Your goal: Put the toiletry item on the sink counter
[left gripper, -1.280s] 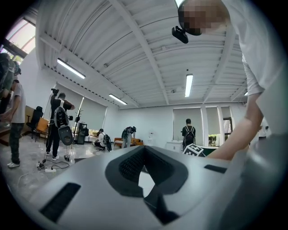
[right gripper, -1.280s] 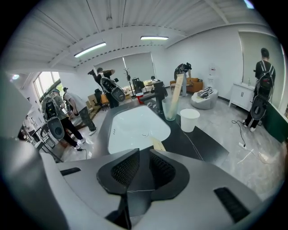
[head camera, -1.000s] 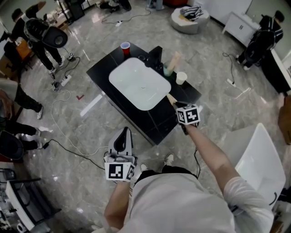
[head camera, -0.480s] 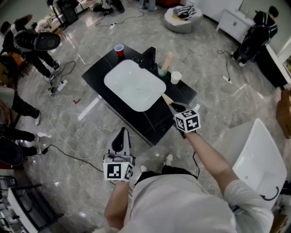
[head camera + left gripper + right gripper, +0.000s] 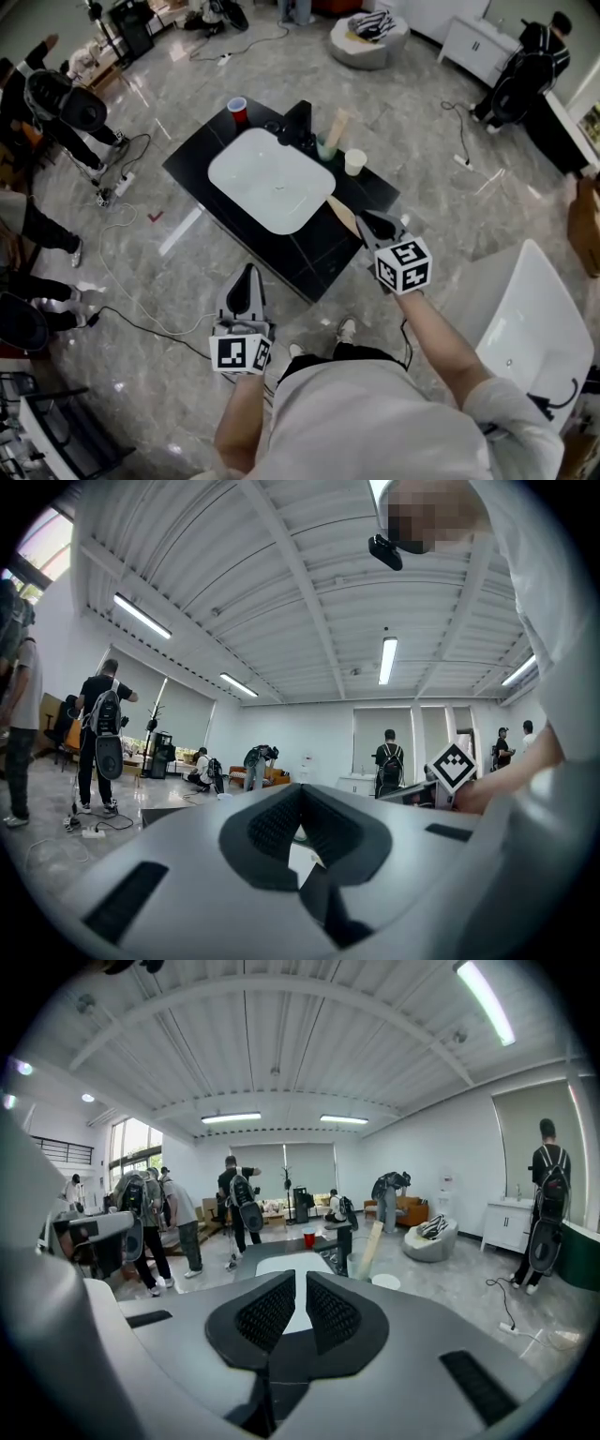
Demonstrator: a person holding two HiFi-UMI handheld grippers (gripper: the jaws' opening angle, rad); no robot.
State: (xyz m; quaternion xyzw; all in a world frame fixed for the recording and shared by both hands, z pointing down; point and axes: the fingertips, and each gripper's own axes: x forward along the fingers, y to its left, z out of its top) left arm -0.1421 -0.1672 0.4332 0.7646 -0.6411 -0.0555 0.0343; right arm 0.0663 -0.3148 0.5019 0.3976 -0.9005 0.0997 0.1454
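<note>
On the black sink counter [image 5: 370,190], at the near right corner of the white basin [image 5: 270,178], the toiletry item [image 5: 341,213], a flat beige piece, lies lengthwise between the basin rim and the right gripper [image 5: 367,221]. It sits just ahead of that gripper's fingertips, outside the jaws; whether it touches them cannot be told. In the right gripper view the right gripper [image 5: 300,1283] shows its two ribbed pads a narrow slit apart, with only the distant basin visible through the gap and nothing gripped. The left gripper [image 5: 247,272] is held off the counter's near edge, over the floor, well apart from the item; in the left gripper view the left gripper [image 5: 300,794] has its pads meeting at the tips, empty. Each gripper bears one cube of black-and-white square markers; any print on the item is too small to read. Counted on the counter: one faucet [image 5: 300,122], and three cups, being one red cup [image 5: 238,110], one green cup [image 5: 326,147] holding a tall beige stick, and one white cup [image 5: 354,161].
</note>
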